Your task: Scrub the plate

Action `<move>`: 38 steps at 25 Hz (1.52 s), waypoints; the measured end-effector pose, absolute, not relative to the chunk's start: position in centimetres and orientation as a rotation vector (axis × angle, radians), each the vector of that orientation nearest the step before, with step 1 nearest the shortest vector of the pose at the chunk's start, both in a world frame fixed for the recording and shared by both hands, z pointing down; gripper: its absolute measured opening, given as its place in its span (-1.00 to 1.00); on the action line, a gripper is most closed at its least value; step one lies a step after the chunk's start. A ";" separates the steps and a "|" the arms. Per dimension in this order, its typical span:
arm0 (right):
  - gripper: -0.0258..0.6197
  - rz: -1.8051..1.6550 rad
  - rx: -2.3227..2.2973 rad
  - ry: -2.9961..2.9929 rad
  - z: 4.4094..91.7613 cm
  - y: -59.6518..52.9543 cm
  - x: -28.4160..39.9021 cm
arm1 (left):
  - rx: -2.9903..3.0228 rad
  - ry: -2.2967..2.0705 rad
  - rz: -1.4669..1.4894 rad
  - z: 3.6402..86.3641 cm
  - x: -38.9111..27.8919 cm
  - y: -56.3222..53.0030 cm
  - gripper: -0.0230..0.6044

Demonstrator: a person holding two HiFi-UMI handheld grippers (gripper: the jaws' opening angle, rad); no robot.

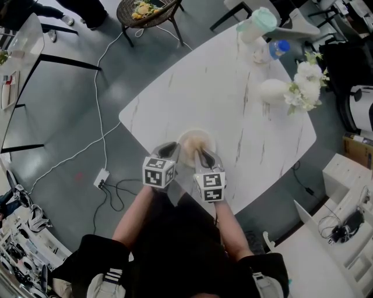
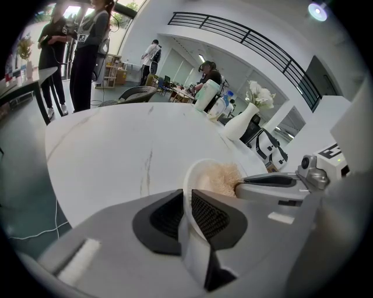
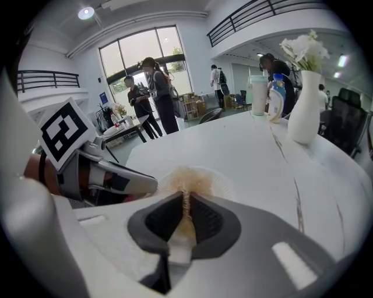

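A small white plate (image 1: 187, 138) lies near the front corner of the white marble table (image 1: 221, 87). My left gripper (image 1: 172, 153) is shut on the plate's near rim; in the left gripper view the rim (image 2: 187, 185) is pinched between the dark pads of the left gripper (image 2: 186, 204). My right gripper (image 1: 204, 158) is shut on a tan mesh scrubber (image 1: 196, 142) that rests on the plate. In the right gripper view the scrubber (image 3: 187, 177) fans out past the right gripper (image 3: 186, 204) over the plate (image 3: 230, 185). The two grippers stand side by side, close together.
A white vase with white flowers (image 1: 277, 90), a blue-capped bottle (image 1: 278, 48) and a mint-lidded jug (image 1: 256, 23) stand at the table's far right. A wicker chair (image 1: 145, 13) is beyond the table. A cable and power strip (image 1: 101, 178) lie on the floor to the left.
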State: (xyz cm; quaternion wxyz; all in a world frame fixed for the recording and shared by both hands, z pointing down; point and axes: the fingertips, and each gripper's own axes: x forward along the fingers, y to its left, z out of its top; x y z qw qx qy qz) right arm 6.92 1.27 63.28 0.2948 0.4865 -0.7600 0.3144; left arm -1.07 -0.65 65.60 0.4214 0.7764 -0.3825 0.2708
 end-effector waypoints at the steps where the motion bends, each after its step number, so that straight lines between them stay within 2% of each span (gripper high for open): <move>1: -0.80 0.837 1.299 -2.019 63.4 1.3 7.1 | 1.945 -0.959 0.676 65.6 -1.1 -0.7 -0.76; 24: -0.80 0.820 1.386 -1.954 63.2 1.4 11.0 | 1.944 -0.958 0.671 65.5 -1.1 -0.7 -0.76; 38: -0.80 0.809 1.398 -1.955 62.6 1.4 11.1 | 1.959 -0.960 0.661 65.4 -0.9 -0.7 -0.76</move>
